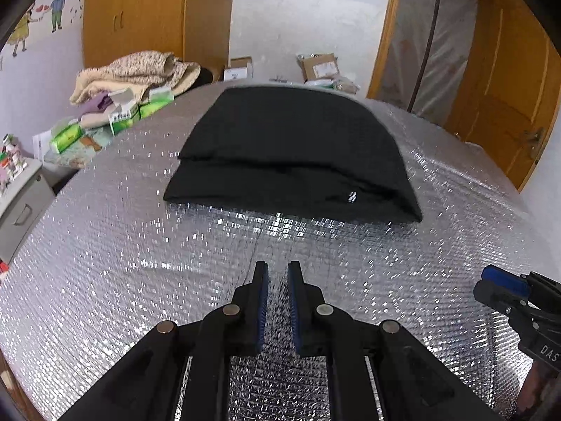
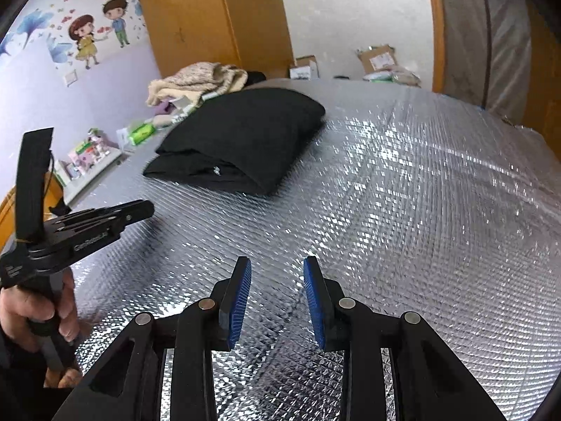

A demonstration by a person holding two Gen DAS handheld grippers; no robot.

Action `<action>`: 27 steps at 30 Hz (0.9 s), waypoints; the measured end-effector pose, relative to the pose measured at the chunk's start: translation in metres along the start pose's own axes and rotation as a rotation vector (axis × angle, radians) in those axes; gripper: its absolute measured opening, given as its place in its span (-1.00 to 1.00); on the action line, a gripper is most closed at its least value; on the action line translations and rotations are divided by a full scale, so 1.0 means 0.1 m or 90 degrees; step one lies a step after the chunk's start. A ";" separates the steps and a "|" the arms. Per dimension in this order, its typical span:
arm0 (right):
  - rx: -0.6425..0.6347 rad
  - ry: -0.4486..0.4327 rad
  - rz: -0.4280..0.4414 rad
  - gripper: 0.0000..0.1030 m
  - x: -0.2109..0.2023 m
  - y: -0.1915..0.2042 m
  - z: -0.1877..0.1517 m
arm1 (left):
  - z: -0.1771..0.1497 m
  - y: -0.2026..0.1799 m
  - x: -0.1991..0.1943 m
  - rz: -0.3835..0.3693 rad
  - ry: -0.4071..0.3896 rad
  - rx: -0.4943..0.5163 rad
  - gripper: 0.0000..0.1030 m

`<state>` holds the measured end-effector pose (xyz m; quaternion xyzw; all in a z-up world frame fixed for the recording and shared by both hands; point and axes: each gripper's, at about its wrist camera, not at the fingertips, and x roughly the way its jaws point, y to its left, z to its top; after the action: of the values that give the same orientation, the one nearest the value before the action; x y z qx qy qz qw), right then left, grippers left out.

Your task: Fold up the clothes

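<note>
A black garment (image 1: 291,154) lies folded into a compact rectangle on a surface covered with shiny silver quilted foil (image 1: 105,245). Its layers are stacked, with a fold line running across the near half and a small white logo (image 1: 351,196) near the front right corner. From the right wrist view the same garment sits toward the upper left of the foil, well apart from both grippers.

The left gripper (image 1: 278,270) hovers over bare foil on the near side of the garment. Its 2 black fingers with blue pads stand close together, with a narrow gap between them, and nothing is held. From the right wrist view, a hand (image 2: 38,308) grips this tool's handle at the left edge.

The right gripper (image 2: 277,263) also points down at bare foil. Its 2 blue pads stand clearly apart, wider than the left pair, and they hold nothing. Its tip shows at the right edge of the left wrist view.

Beyond the foil's far left edge lies a heap of beige blankets (image 1: 140,70) with green tissue packs (image 1: 66,138) beside it. Cardboard boxes (image 1: 317,66) sit by the far wall, wooden wardrobes (image 1: 140,10) stand behind, and a cartoon sticker of 2 children (image 2: 100,28) decorates the wall.
</note>
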<state>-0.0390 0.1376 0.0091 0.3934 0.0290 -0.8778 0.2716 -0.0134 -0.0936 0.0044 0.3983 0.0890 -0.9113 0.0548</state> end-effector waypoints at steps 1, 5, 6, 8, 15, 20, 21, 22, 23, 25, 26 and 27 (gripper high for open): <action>0.005 0.005 -0.001 -0.38 0.02 -0.01 0.00 | -0.01 0.00 0.01 -0.001 0.001 -0.001 -0.77; 0.018 0.028 -0.006 -0.38 0.11 -0.05 -0.01 | -0.03 -0.01 0.01 0.002 0.000 0.002 -0.77; 0.017 0.032 -0.009 -0.38 0.12 -0.04 -0.01 | -0.03 -0.02 0.01 0.004 0.000 0.004 -0.77; 0.012 0.036 -0.015 -0.38 0.14 -0.02 -0.01 | -0.03 -0.02 0.01 0.003 0.000 0.004 -0.77; 0.004 0.042 -0.023 -0.35 0.18 0.00 -0.01 | -0.04 -0.05 0.01 0.005 0.001 0.008 -0.76; -0.005 0.043 -0.030 -0.33 0.19 0.03 -0.02 | -0.04 -0.06 0.00 0.006 0.001 0.010 -0.75; -0.006 0.043 -0.030 -0.32 0.19 0.03 -0.02 | -0.04 -0.06 0.00 0.005 0.001 0.009 -0.75; -0.006 0.043 -0.030 -0.32 0.19 0.03 -0.02 | -0.04 -0.06 0.00 0.005 0.001 0.009 -0.75; -0.006 0.043 -0.030 -0.32 0.19 0.03 -0.02 | -0.03 -0.07 0.00 0.007 0.001 0.011 -0.75; -0.005 0.043 -0.030 -0.32 0.19 0.04 -0.02 | -0.04 -0.09 0.00 0.012 0.002 0.016 -0.75; -0.005 0.043 -0.030 -0.32 0.19 0.04 -0.02 | -0.03 -0.09 0.00 0.013 0.003 0.018 -0.74; -0.005 0.043 -0.029 -0.32 0.19 0.04 -0.02 | -0.03 -0.10 0.01 0.013 0.003 0.019 -0.73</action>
<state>-0.0459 0.1263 -0.0054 0.4208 0.0503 -0.8701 0.2518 -0.0132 -0.0836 0.0030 0.4021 0.0714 -0.9110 0.0582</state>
